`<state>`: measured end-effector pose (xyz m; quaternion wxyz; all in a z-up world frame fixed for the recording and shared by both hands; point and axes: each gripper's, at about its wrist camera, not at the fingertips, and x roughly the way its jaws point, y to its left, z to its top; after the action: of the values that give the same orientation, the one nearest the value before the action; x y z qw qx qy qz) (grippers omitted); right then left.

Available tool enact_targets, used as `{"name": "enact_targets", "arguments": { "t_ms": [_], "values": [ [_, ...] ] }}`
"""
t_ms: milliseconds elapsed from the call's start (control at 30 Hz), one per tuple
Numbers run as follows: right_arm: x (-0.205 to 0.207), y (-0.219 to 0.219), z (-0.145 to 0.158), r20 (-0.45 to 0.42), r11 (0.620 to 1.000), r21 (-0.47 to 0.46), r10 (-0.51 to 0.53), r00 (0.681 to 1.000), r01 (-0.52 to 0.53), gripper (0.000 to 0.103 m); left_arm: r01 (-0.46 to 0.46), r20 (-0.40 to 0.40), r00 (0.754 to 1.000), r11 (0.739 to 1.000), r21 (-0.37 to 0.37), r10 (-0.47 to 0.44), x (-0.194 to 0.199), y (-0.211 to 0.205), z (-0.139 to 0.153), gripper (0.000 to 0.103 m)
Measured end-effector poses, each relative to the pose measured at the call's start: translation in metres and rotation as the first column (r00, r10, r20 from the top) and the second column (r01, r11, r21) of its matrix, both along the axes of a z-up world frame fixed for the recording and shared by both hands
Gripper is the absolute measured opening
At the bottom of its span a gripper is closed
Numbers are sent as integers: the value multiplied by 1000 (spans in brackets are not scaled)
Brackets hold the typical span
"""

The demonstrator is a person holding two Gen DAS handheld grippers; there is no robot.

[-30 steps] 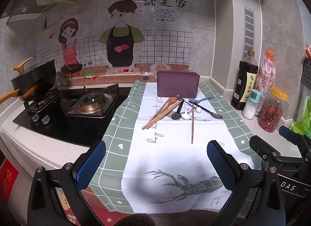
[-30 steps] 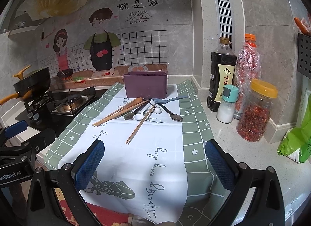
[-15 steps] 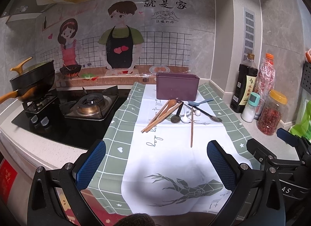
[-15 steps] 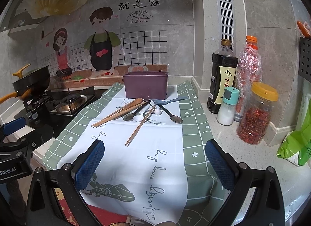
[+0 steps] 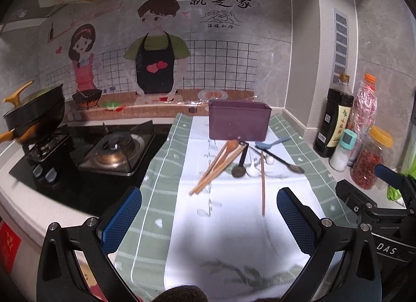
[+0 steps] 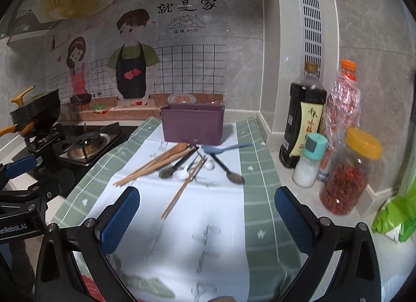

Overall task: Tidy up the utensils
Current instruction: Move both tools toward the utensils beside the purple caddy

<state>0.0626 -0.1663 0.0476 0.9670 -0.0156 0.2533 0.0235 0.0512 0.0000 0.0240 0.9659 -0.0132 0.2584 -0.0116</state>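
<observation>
Hovering over the near end of a green-and-white cloth point(image 5: 166, 198): left gripper point(image 5: 209, 220), jaws spread wide, nothing between the blue pads point(image 5: 121, 220). Same for the right gripper point(image 6: 206, 218), jaws wide apart and empty above the cloth's near half, its pads point(image 6: 293, 220) clear of everything.

Lying in a loose, crossed heap on the cloth's far half, just in front of a purple box point(image 5: 239, 121): wooden spoon point(image 5: 230, 146) with chopsticks point(image 5: 215, 172) alongside, angled toward the stove side; one single chopstick point(image 5: 262, 185) running straight toward the camera; dark spoon point(image 5: 239, 169) with bowl nearest; small white spoon point(image 5: 253, 169) beside it; blue spoon point(image 5: 270, 143) close to the box; long dark-handled spoon point(image 5: 283, 164) pointing toward the bottles. Box upright near the back wall, inside not visible.

Standing right of the cloth: soy sauce bottle point(image 6: 301, 117), small white shaker point(image 6: 308, 161), chili jar point(image 6: 348, 172). Left of the cloth: gas stove point(image 5: 114, 151) and black pan point(image 5: 33, 114).
</observation>
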Motion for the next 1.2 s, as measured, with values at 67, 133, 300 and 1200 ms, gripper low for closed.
{"name": "enact_targets", "arguments": {
  "t_ms": [67, 133, 300, 1200],
  "values": [
    [13, 1, 4, 14, 1000, -7, -12, 1000, 12, 103, 4, -6, 1000, 1000, 0, -4, 17, 3, 3, 103],
    [32, 1, 10, 18, 1000, -9, -25, 1000, 25, 103, 14, -20, 1000, 1000, -1, -14, 38, 6, 6, 103],
    [76, 2, 23, 21, 998, -10, -57, 998, 57, 103, 67, -37, 997, 998, -9, -67, 94, 17, 15, 103],
    [240, -23, -49, -331, 992, -120, 8, 944, -50, 77, 298, -290, 909, 953, -56, -301, 259, -16, -56, 103]
  ]
}}
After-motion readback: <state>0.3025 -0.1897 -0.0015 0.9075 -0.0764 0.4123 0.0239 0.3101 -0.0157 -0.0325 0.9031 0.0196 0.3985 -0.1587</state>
